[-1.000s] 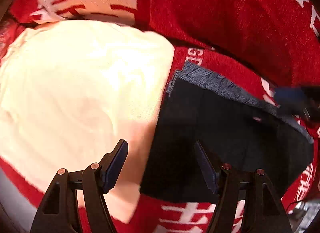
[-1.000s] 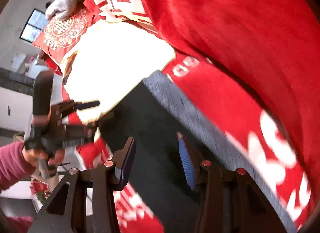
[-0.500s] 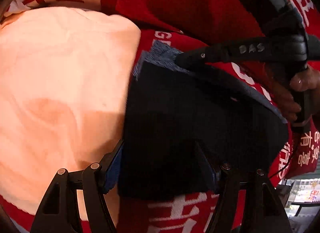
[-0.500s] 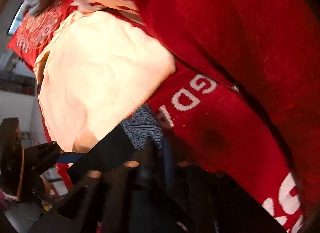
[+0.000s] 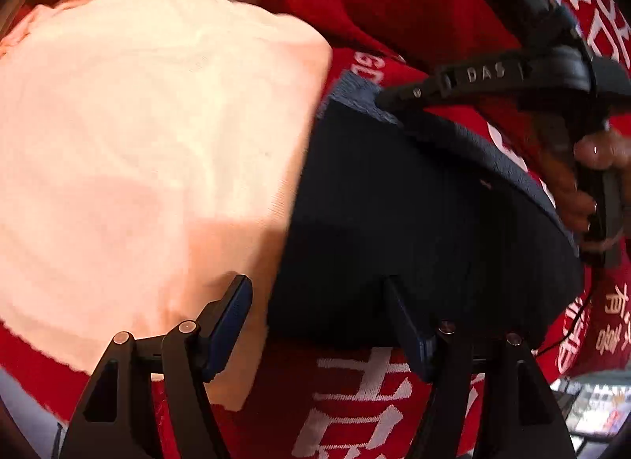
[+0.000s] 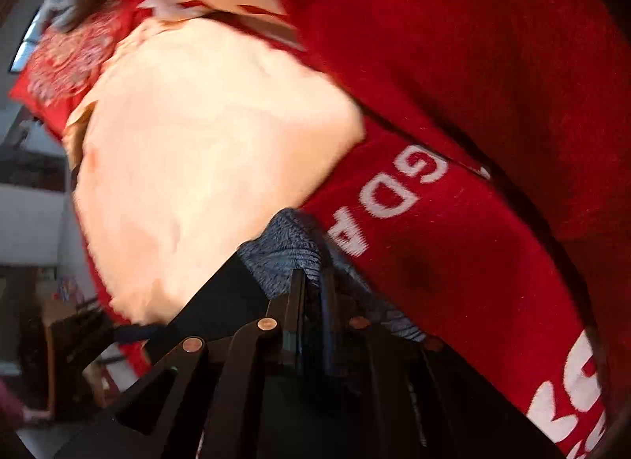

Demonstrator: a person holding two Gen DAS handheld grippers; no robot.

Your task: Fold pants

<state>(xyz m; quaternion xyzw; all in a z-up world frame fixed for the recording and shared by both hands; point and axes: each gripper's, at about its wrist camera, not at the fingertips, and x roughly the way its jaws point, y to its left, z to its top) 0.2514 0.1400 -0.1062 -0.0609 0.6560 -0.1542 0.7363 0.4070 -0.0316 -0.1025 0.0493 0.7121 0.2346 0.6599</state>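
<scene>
Pants [image 5: 414, 230], dark and already doubled over, lie on the red lettered blanket [image 6: 453, 246] just beside a cream cloth [image 5: 150, 151]. The right gripper [image 6: 311, 293] has nipped the far corner by the blue-grey ribbed waistband [image 6: 284, 250]; its jaws are easing apart a touch, yet the fabric sits pinched between them. The left gripper [image 5: 319, 321] hangs about half open, straddling the near edge, holding nothing (one finger over the cream cloth, the other over the pants). I'd judge this the corner-gripping step: next, the left must close on its edge before any lift.
</scene>
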